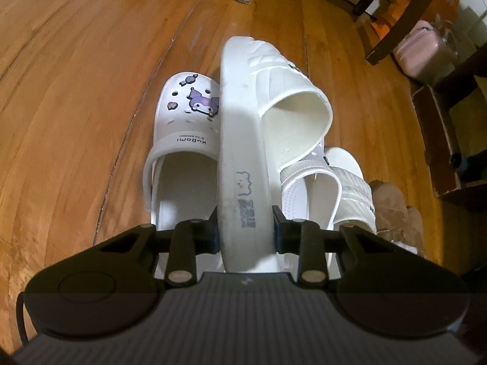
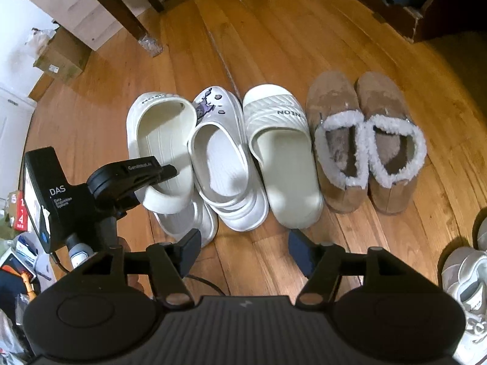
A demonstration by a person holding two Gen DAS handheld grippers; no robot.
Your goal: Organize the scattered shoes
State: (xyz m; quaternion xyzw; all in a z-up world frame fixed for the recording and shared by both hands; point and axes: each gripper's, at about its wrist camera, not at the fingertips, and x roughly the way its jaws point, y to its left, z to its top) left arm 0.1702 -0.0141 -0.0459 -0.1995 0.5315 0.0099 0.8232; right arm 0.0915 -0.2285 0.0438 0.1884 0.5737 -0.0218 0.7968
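Observation:
My left gripper (image 1: 246, 229) is shut on the heel end of a cream slide (image 1: 243, 140), which stands on its edge, a pad pressing on each side of the sole. In the right wrist view that gripper (image 2: 166, 172) holds the same slide (image 2: 161, 133) over a white clog (image 2: 188, 222). A Kuromi clog (image 2: 225, 164), a NEON slide (image 2: 283, 152) and two brown fur-lined slippers (image 2: 365, 140) stand in a row on the wooden floor. My right gripper (image 2: 245, 252) hangs open above bare floor in front of the row, nothing between its fingers.
Grey-white sneakers (image 2: 465, 289) lie at the right edge. Dark furniture legs (image 2: 121, 9) and cardboard boxes (image 2: 61, 57) stand behind the row. A pink case (image 1: 426, 51) sits far right. Clutter (image 2: 18, 258) fills the left side.

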